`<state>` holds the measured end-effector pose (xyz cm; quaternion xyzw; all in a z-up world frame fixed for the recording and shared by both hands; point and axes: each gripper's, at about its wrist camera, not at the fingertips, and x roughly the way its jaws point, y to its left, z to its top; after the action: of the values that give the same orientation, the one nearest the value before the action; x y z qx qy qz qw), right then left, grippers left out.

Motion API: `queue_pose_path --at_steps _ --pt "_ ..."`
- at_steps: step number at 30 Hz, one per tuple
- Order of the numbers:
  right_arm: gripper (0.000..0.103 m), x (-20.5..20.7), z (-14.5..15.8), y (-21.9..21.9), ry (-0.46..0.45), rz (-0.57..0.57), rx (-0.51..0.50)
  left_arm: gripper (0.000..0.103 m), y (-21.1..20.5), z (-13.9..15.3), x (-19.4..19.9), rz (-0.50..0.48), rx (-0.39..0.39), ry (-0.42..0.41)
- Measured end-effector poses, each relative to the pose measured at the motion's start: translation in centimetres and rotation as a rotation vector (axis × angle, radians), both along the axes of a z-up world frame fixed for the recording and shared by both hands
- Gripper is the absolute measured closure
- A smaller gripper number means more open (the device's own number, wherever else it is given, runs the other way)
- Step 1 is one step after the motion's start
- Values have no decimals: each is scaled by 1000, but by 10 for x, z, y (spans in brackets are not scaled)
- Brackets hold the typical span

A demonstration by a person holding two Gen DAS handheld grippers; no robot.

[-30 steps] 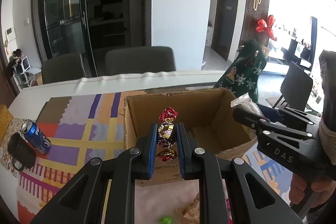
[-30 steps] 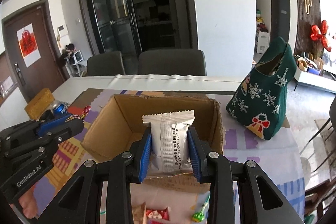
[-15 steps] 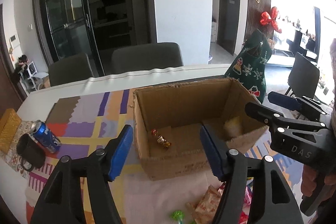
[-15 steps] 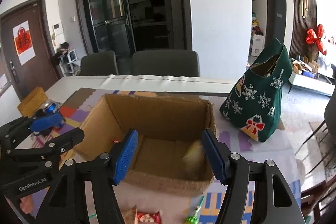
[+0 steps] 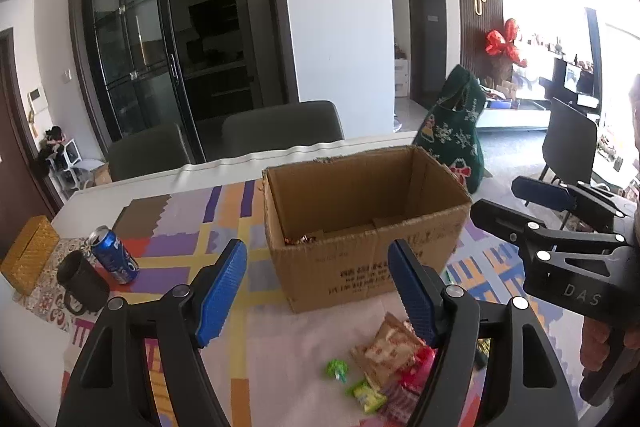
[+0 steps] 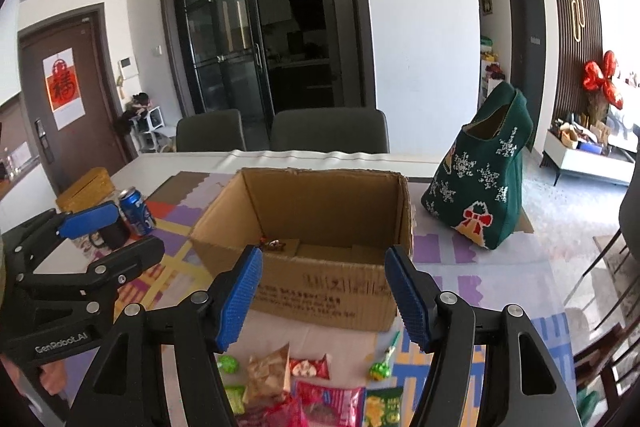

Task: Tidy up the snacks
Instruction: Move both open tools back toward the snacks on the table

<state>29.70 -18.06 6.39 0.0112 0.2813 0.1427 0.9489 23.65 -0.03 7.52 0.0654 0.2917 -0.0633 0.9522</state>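
An open cardboard box stands on the patterned mat. Some foil-wrapped candy shows on its floor at the left. My left gripper hangs in front of the box, its jaws opening with nothing between them. My right gripper is open and empty, also short of the box's front wall. A pile of loose snack packets and green lollipops lies on the table beneath both grippers. Most of the box floor is hidden by its front wall.
A blue can, a dark mug and a yellow box sit left of the mat. A green knitted bag stands right of the cardboard box. Grey chairs line the table's far side.
The left gripper let go of the foil candy and the right let go of the silver packet, both into the box. Both then drew back, bringing the snack pile into view.
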Motion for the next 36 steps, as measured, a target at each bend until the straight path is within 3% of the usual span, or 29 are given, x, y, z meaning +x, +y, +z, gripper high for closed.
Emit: queue_pose_path --at_steps 10,17,36 --pt "39 -43 -9 0 -13 24 -9 31 0 -12 -39 -9 -18 17" --pt "39 -66 -26 -1 9 23 -31 31 -1 -34 -58 -13 -29 71" --pt "39 -88 -104 2 228 29 -59 31 5 -120 -72 -1 -84 302"
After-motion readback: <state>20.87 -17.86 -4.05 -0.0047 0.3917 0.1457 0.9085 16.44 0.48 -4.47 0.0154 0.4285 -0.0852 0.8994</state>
